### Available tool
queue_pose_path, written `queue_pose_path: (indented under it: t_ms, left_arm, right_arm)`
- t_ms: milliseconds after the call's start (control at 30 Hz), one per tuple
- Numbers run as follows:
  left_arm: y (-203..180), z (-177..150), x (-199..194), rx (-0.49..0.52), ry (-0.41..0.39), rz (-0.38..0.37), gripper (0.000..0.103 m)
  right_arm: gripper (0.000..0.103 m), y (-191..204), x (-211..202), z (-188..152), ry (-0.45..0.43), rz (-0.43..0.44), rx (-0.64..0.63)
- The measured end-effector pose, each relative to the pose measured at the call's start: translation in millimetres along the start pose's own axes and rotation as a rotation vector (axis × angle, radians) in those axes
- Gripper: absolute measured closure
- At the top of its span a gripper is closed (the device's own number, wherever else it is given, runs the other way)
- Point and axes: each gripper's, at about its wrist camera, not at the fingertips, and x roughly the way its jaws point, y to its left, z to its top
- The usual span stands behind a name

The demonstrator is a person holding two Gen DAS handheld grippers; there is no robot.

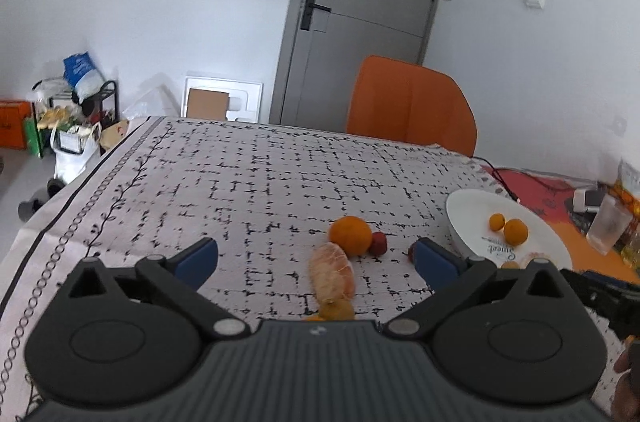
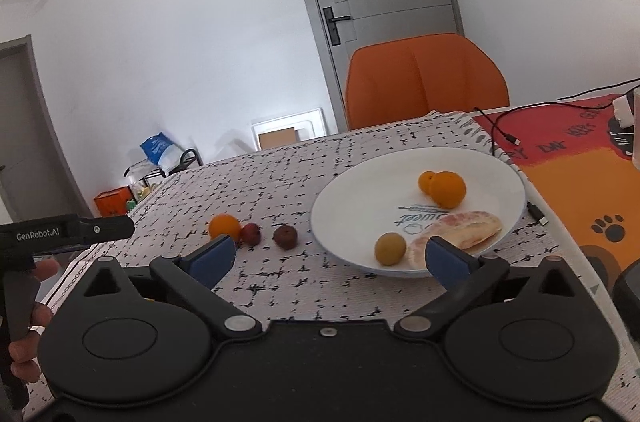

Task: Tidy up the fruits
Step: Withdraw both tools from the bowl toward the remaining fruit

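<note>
My left gripper is open above the tablecloth, with a peeled pomelo segment lying between its fingers, an orange and a small red fruit just beyond. A small yellow fruit lies near its base. My right gripper is open and empty at the near rim of a white plate. The plate holds two orange fruits, a yellow fruit and a pomelo segment. On the cloth left of it lie an orange and two dark red fruits.
An orange chair stands at the far table edge. A red-orange mat with cables and a charger lies right of the plate. A clear glass stands at the right. The floor to the left holds boxes and bags.
</note>
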Motion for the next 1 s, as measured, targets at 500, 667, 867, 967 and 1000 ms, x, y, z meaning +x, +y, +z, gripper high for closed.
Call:
queue_pose_path:
  t_ms: [500,667,867,967,1000]
  left_arm:
    - [29.0,-9.7,-17.4,-0.047,0.008,-0.015,0.000]
    - [27.2,-16.3,-18.6,-0.028,0.035,-0.048,0.000]
    - [25.7,-22.5,-17.5,-0.005,0.027,-0.036,0.000]
    - [24.7,-25.0,-15.4,0.005,0.033,-0.036,0.000]
    - [24.6,-25.8,-14.6,0.005,0.035,-0.031,0.000]
  right_arm:
    - [0.000,25.4,-2.4,-4.6,0.003,0.037,-0.033]
    - [0.000,32.3,0.6,-6.6,0.010,0.048,-0.047]
    - [0.000,37.4,6.4,-11.1,0.030,0.061,-0.052]
    - [0.000,38.8,9.4,-13.0,0.037,0.069,-0.054]
    - [0.000,39.3,10.5,-13.5,0.038,0.069,-0.056]
